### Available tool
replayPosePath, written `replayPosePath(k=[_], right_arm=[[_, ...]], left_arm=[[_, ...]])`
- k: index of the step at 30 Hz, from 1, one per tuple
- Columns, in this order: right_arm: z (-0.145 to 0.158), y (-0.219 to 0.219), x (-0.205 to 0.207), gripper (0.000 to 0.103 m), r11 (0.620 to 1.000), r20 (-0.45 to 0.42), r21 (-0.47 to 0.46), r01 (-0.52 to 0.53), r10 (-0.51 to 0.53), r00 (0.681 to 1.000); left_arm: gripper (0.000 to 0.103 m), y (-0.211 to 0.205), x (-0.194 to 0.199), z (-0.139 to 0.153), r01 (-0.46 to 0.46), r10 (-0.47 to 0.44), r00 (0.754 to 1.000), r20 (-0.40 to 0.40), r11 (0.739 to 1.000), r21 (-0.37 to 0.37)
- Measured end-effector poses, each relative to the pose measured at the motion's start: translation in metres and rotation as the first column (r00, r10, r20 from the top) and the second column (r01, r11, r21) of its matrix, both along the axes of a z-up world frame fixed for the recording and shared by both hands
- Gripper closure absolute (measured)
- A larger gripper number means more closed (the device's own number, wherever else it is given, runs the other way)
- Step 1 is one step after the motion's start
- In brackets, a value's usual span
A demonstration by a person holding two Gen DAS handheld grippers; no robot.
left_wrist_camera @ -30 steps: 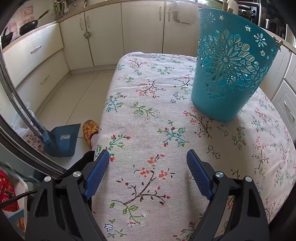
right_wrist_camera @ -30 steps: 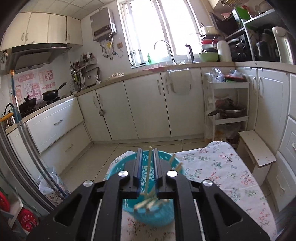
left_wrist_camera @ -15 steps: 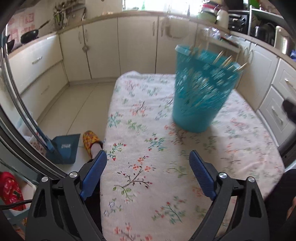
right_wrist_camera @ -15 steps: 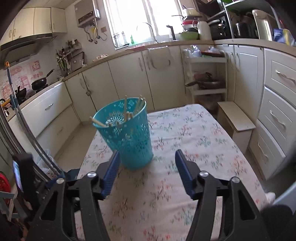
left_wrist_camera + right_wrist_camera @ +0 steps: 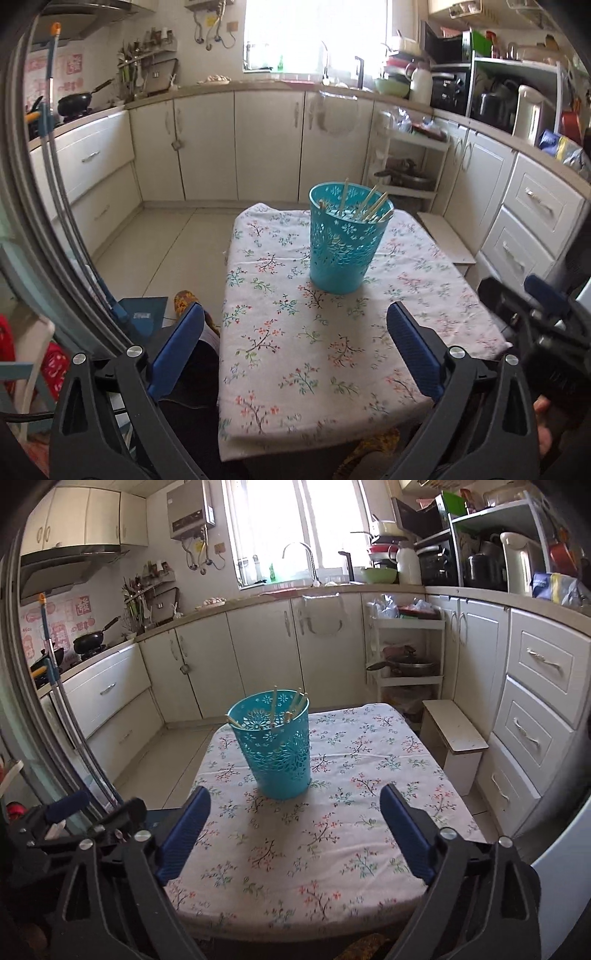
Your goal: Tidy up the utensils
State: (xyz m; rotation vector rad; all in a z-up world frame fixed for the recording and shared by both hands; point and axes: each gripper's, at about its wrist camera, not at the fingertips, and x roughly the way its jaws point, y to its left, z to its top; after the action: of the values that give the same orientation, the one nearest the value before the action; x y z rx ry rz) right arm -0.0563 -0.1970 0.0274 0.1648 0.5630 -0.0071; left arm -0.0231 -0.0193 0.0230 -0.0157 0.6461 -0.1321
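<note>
A teal openwork basket (image 5: 343, 251) (image 5: 275, 753) stands upright on the floral-cloth table (image 5: 295, 350) (image 5: 332, 849). Several wooden chopsticks (image 5: 369, 205) (image 5: 291, 705) stick out of its top. My left gripper (image 5: 293, 317) hovers above the table's near part, well short of the basket, jaws opening wide with nothing between them. My right gripper (image 5: 294, 797) is likewise back from the basket, jaws opening, nothing between them. Each gripper also shows at the edge of the other's view: the right gripper (image 5: 535, 306) and the left gripper (image 5: 74, 812).
A low white stool (image 5: 454, 734) stands right of the table, with a white shelf rack (image 5: 406, 657) holding pans behind it. Cream cabinets line the back and both sides. A blue dustpan (image 5: 142, 310) and a slippered foot (image 5: 184, 299) are on the floor at left.
The right gripper was shut on chopsticks over the basket; it has let them go into it, opened wide and pulled back. The left gripper has risen and drawn back from the basket.
</note>
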Motion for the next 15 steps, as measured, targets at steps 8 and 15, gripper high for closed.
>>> replayPosePath(k=[8, 15], right_arm=[[0.009, -0.007, -0.036, 0.008, 0.997, -0.028, 0.004, 0.08, -0.079, 0.996], [0.006, 0.006, -0.064, 0.008, 0.997, -0.057, -0.035, 0.071, -0.073, 0.996]], left_arm=[[0.008, 0.012, -0.056, 0.027, -0.05, 0.052, 0.997, 0.055, 0.998, -0.035], [0.008, 0.016, -0.085, 0.027, -0.049, 0.05, 0.997, 0.059, 0.998, -0.028]])
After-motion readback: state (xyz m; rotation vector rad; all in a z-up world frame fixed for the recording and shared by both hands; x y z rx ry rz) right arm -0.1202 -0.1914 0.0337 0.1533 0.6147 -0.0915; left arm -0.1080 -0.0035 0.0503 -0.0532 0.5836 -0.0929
